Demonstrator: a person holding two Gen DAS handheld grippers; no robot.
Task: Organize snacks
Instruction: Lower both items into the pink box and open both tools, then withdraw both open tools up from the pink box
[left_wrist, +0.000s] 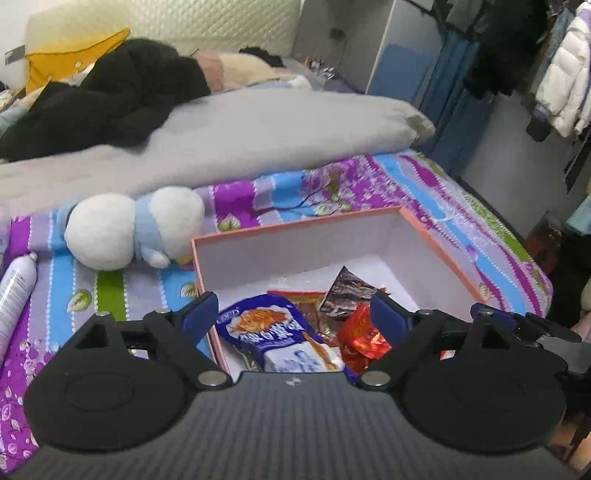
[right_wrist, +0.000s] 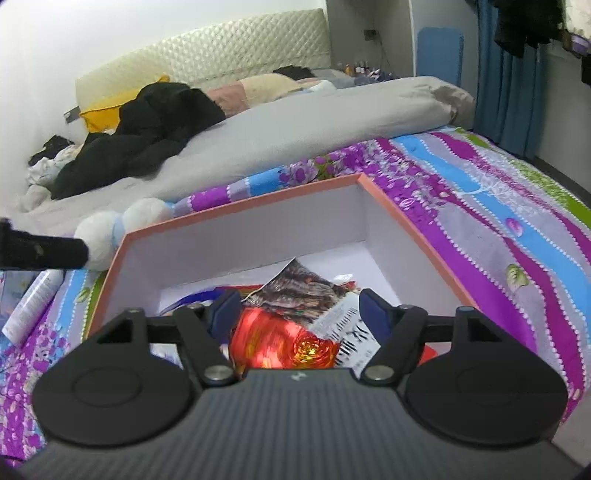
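A pink-rimmed box (left_wrist: 295, 223) with a white inside lies on the flowered bedspread. It holds several snacks: a blue packet (left_wrist: 273, 332), a red foil packet (left_wrist: 364, 336), a dark packet (left_wrist: 343, 291) and a flat orange-red one (left_wrist: 295, 297). My left gripper (left_wrist: 293, 314) hangs open over the box's near left corner. The blue packet lies below, between its fingers, with neither pad on it. My right gripper (right_wrist: 299, 310) is open above the red foil packet (right_wrist: 277, 339) and the dark packet (right_wrist: 299, 288), gripping nothing. The box rim (right_wrist: 240, 206) surrounds it.
A white plush toy (left_wrist: 129, 229) lies just behind the box's left corner, and a white spray can (left_wrist: 14, 291) sits at the far left. A grey duvet (left_wrist: 240, 129) and black clothes (left_wrist: 110, 92) cover the bed behind. Coats (left_wrist: 561, 81) hang at the right.
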